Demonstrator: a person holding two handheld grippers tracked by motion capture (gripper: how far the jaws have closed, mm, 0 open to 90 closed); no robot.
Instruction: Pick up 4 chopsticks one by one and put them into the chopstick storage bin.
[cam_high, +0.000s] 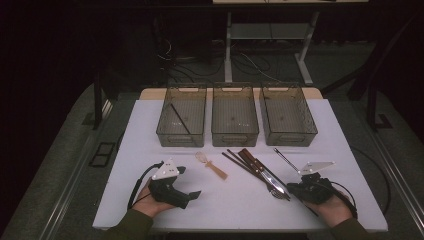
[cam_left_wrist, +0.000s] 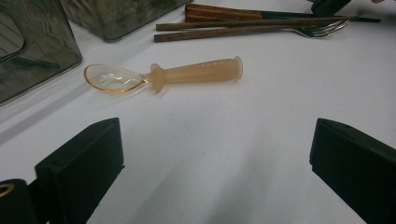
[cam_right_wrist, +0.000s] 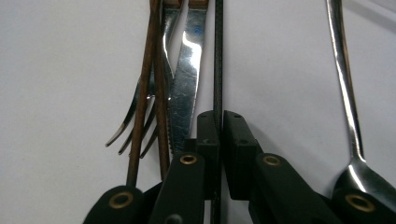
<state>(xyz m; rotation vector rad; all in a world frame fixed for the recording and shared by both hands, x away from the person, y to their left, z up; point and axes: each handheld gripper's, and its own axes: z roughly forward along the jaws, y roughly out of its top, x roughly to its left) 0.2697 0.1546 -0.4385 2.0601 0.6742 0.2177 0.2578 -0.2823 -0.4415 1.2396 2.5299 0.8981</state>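
While the right gripper (cam_right_wrist: 219, 122) is clamped on the black chopstick (cam_right_wrist: 218, 56), which runs straight ahead along its jaws beside the knife (cam_right_wrist: 187, 74) and fork (cam_right_wrist: 135, 116), any lift should follow that axis. The left gripper (cam_left_wrist: 215, 168) stands wide open, empty, its jaws facing the spoon (cam_left_wrist: 163, 75).

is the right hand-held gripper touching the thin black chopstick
Touching. In the right gripper view, the right hand-held gripper has its jaws closed on the thin black chopstick, pads pressing both sides.
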